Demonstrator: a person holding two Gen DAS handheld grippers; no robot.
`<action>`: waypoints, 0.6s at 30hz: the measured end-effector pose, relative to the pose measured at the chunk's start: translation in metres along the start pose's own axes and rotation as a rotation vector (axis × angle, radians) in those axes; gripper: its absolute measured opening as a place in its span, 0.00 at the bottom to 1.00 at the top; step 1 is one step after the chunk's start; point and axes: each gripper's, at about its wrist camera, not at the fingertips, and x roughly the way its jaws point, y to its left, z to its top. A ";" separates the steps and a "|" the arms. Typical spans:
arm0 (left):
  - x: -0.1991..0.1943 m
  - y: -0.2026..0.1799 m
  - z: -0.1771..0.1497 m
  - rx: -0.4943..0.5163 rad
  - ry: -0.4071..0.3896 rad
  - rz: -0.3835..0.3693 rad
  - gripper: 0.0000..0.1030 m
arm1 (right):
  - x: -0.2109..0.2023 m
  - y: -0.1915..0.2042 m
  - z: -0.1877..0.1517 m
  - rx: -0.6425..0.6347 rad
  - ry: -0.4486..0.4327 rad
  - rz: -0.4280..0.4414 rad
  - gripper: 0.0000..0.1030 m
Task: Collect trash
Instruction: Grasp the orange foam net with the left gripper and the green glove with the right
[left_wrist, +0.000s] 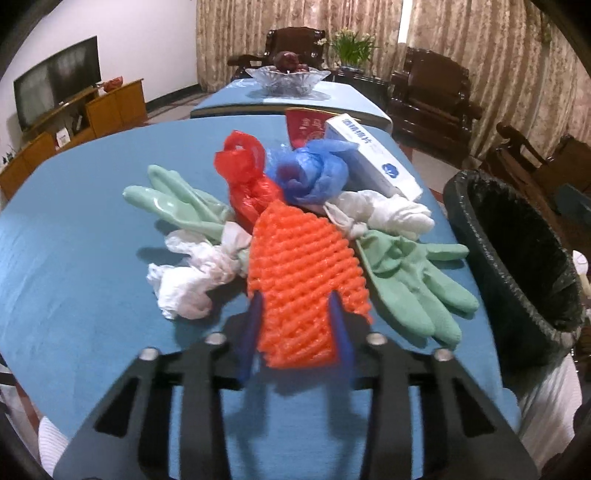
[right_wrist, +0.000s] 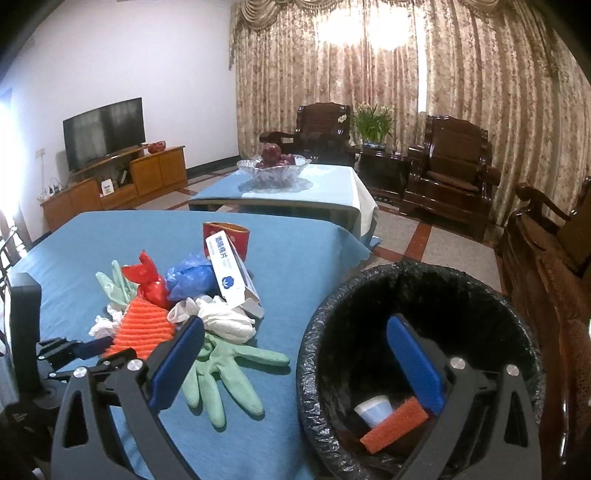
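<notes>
An orange foam net (left_wrist: 303, 280) lies on the blue tablecloth (left_wrist: 74, 258), and my left gripper (left_wrist: 295, 306) has its blue fingers closed on both sides of its near end. Around it lie a red bag (left_wrist: 247, 177), a blue bag (left_wrist: 310, 173), white crumpled bags (left_wrist: 192, 273), green gloves (left_wrist: 413, 280) and a white box (left_wrist: 373, 155). My right gripper (right_wrist: 295, 332) is open and empty over the rim of the black-lined bin (right_wrist: 417, 280). The bin holds an orange net (right_wrist: 395, 424) and a paper cup (right_wrist: 375, 408). The right wrist view also shows the pile (right_wrist: 144, 325).
A red paper cup (left_wrist: 306, 127) stands behind the pile. A second table with a glass fruit bowl (right_wrist: 273, 166) is beyond. Dark wooden chairs (right_wrist: 447, 173) stand to the right, a TV cabinet (right_wrist: 114, 184) on the left.
</notes>
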 end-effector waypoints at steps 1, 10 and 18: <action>-0.001 -0.001 0.000 -0.001 -0.002 -0.011 0.17 | 0.000 0.001 0.000 -0.001 0.000 0.001 0.94; -0.025 0.004 0.011 -0.018 -0.077 -0.018 0.00 | 0.005 0.016 0.004 -0.003 -0.010 0.062 0.94; -0.061 0.026 0.023 -0.049 -0.188 0.022 0.00 | 0.024 0.043 0.009 -0.015 -0.002 0.149 0.85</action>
